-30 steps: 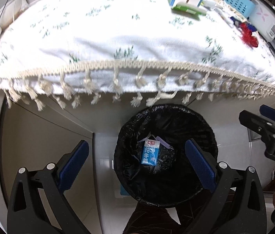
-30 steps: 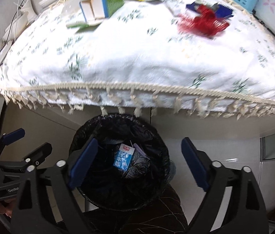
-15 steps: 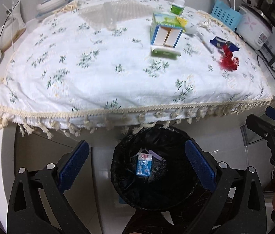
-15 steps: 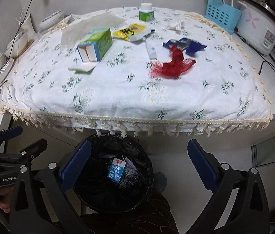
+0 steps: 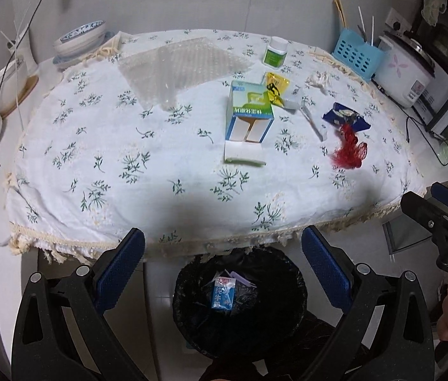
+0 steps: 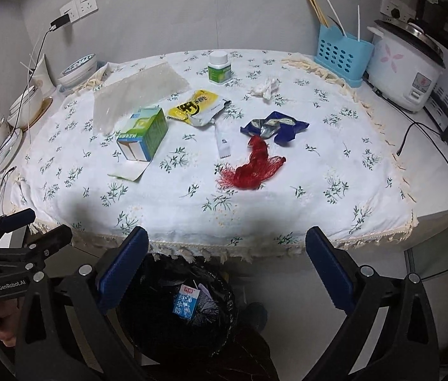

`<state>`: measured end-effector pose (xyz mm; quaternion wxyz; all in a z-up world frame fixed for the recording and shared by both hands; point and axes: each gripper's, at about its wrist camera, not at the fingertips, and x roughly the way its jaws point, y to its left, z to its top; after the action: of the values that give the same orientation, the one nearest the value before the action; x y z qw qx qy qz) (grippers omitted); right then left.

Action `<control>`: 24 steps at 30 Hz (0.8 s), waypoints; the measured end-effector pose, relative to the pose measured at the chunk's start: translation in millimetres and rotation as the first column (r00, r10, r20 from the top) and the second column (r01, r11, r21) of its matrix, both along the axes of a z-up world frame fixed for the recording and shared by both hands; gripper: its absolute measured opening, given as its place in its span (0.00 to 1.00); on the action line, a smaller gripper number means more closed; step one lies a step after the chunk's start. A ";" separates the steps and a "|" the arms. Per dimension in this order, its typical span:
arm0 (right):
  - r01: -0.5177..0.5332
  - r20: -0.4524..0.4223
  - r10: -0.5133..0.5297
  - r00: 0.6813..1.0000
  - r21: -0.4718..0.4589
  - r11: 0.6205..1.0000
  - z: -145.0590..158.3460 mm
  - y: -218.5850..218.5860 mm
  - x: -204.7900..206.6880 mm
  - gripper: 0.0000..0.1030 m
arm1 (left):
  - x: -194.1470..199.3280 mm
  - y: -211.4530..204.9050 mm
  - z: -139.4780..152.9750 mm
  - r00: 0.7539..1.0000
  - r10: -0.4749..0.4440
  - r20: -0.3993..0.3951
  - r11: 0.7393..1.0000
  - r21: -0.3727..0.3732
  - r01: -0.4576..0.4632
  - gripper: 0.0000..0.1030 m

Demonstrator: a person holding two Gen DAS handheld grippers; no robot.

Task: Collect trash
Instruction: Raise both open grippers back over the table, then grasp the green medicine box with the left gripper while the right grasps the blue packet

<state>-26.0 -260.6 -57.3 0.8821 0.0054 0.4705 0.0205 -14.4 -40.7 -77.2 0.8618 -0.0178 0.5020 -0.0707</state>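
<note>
Right wrist view: my jaws on both grippers, right gripper (image 6: 225, 263) and left gripper (image 5: 222, 265), gape wide and empty. One milk carton (image 6: 186, 302) lies in the bin (image 6: 147, 324); box (image 6: 143, 133), wrappers and red net (image 6: 252, 166) remain on the tabletop (image 6: 319, 171).

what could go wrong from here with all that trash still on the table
1. The red mesh net is loose and frayed; it may snag on a finger pad instead of dropping into the bin.
2. The green box stands open with a flap on the cloth, so a squeeze could crush it or let it slip.
3. The bin sits partly under the fringed tablecloth edge, so a release from above could miss it.
</note>
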 end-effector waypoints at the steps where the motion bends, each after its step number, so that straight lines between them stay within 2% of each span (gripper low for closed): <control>1: 0.002 0.006 -0.002 1.000 0.000 1.000 2.4 -2.6 2.8 0.92 | 3.9 -2.5 3.3 1.000 0.000 0.005 1.000 0.002 0.000 0.94; 11: 0.037 0.007 -0.036 0.999 -0.013 0.999 6.9 -35.1 47.6 0.92 | 52.2 -22.5 12.6 1.000 0.007 0.019 1.000 0.013 -0.007 0.94; 24: 0.033 -0.057 -0.035 0.998 -0.019 0.999 -10.6 -70.6 129.7 0.91 | 127.4 -53.5 -7.0 0.999 0.042 -0.031 0.999 0.022 -0.041 0.94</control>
<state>103.7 -331.2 -67.9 0.8684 0.0059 0.4958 0.0010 113.0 -94.2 -84.1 0.8552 -0.0199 0.5158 -0.0471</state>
